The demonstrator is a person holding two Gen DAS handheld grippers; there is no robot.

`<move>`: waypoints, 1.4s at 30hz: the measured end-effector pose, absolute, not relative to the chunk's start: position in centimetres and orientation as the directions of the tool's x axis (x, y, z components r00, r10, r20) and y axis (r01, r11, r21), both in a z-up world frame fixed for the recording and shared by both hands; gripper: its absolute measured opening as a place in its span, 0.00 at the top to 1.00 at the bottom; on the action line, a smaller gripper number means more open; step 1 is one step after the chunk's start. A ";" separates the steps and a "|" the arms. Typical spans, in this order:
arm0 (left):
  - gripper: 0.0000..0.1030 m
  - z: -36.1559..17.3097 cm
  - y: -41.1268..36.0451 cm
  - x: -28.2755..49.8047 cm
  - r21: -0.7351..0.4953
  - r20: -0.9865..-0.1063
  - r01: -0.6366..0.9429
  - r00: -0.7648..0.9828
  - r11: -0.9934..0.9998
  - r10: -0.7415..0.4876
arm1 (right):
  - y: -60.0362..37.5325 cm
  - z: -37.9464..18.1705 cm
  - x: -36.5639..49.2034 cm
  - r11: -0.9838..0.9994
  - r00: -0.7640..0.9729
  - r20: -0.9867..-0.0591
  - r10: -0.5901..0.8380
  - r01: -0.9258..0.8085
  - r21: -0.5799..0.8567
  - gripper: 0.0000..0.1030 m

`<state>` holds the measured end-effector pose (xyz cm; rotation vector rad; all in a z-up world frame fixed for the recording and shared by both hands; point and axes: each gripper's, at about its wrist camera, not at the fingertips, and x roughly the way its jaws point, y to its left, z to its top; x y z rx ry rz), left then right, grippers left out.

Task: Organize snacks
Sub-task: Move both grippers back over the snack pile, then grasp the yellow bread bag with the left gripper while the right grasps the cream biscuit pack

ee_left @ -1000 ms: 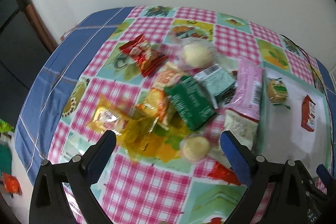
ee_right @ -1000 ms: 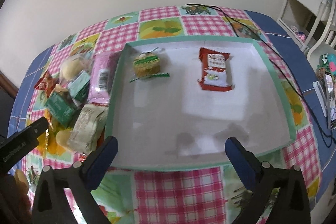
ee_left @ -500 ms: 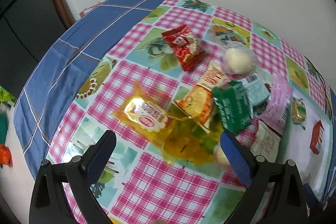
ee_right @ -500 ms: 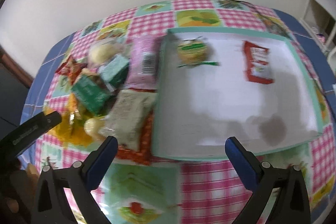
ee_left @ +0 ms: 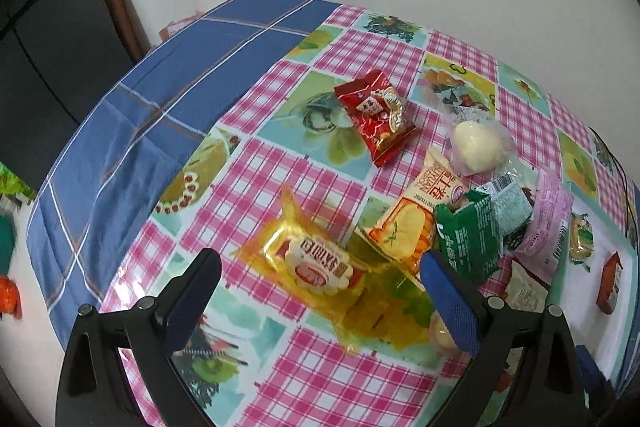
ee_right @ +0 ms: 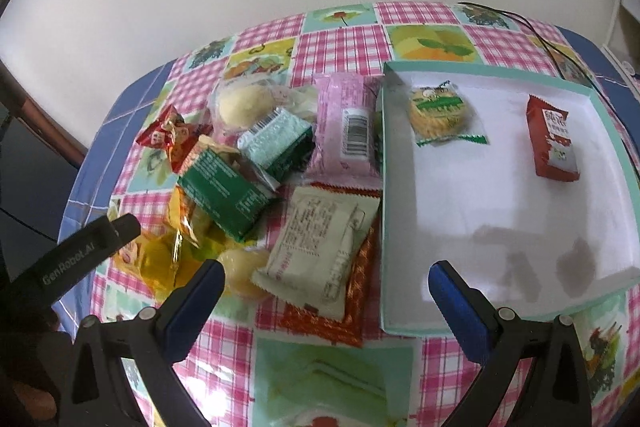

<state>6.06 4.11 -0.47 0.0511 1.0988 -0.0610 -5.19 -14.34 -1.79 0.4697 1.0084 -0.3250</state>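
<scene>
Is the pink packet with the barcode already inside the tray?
No, the pink packet lies on the tablecloth just outside the tray's left wall; only a round cookie and a red packet are inside.

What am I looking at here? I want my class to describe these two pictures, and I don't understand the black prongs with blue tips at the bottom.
Those prongs are hand-held tongs, one in each of a person's hands, each carrying a wide-angle camera looking along its fingers. One picture comes from the left tongs, the other from the right tongs. Both are open and hold nothing. On the checked tablecloth lies a pile of wrapped snacks, such as a yellow biscuit packet and a green packet. Beside the pile, a white tray already holds a round biscuit and a red packet.
</scene>
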 end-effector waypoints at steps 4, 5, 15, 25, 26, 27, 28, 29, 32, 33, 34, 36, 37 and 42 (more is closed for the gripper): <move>0.04 -0.4 4.0 6.7 0.054 -0.888 0.112 0.459 0.992 -0.004 | -14.0 -1.8 -4.6 0.860 0.502 -0.864 -0.036 0.456 0.229 0.07; 0.04 -0.3 3.9 6.9 0.056 -0.889 0.123 0.459 0.991 -0.007 | -13.9 -1.8 -4.3 0.865 0.501 -0.865 -0.038 0.450 0.223 0.09; 0.04 -2.7 4.8 8.4 0.013 -0.933 0.040 0.360 0.999 -0.003 | -13.5 -3.0 -2.4 0.876 0.468 -0.883 -0.019 0.434 0.212 0.24; 0.04 -5.1 5.1 9.0 0.002 -0.961 -0.014 0.278 1.000 0.006 | -14.0 -4.5 -1.3 0.868 0.428 -0.904 -0.010 0.452 0.205 0.28; 0.04 -5.2 5.2 9.0 -0.002 -0.962 -0.020 0.272 1.000 0.004 | -13.9 -4.5 -1.1 0.870 0.428 -0.903 -0.019 0.452 0.196 0.29; 0.04 -5.4 5.2 9.1 0.001 -0.963 -0.024 0.268 1.000 0.007 | -13.9 -4.5 -1.0 0.872 0.427 -0.904 -0.022 0.451 0.192 0.29; 0.04 -5.5 5.2 9.1 0.007 -0.964 -0.026 0.266 1.000 0.014 | -13.9 -4.5 -0.9 0.873 0.426 -0.905 -0.023 0.449 0.189 0.29; 0.06 -5.6 5.2 9.2 0.010 -0.965 -0.026 0.264 1.000 0.016 | -13.8 -4.5 -0.8 0.876 0.424 -0.905 -0.026 0.447 0.184 0.31; 0.25 -6.3 5.3 9.4 0.005 -0.971 -0.021 0.238 1.000 0.010 | -13.4 -4.6 -0.6 0.887 0.410 -0.910 -0.050 0.438 0.148 0.38; 0.27 -6.5 5.3 9.3 0.002 -0.974 -0.021 0.227 1.000 0.007 | -13.4 -4.7 -0.6 0.888 0.407 -0.912 -0.054 0.437 0.142 0.39; 0.30 -6.8 5.4 9.3 0.000 -0.976 -0.019 0.217 1.000 0.004 | -13.4 -4.8 -0.5 0.889 0.403 -0.914 -0.053 0.437 0.141 0.41; 0.33 -6.9 5.2 9.1 0.006 -0.975 -0.012 0.223 1.000 0.009 | -13.6 -5.1 -0.5 0.886 0.396 -0.917 -0.045 0.440 0.146 0.44; 0.39 -6.8 5.1 9.1 0.003 -0.974 -0.008 0.226 1.000 0.005 | -13.6 -5.1 -0.6 0.887 0.397 -0.916 -0.050 0.440 0.142 0.45; 0.57 -6.7 4.5 8.8 0.004 -0.972 0.009 0.233 1.000 0.002 | -13.7 -4.9 -0.8 0.885 0.396 -0.917 -0.050 0.443 0.144 0.47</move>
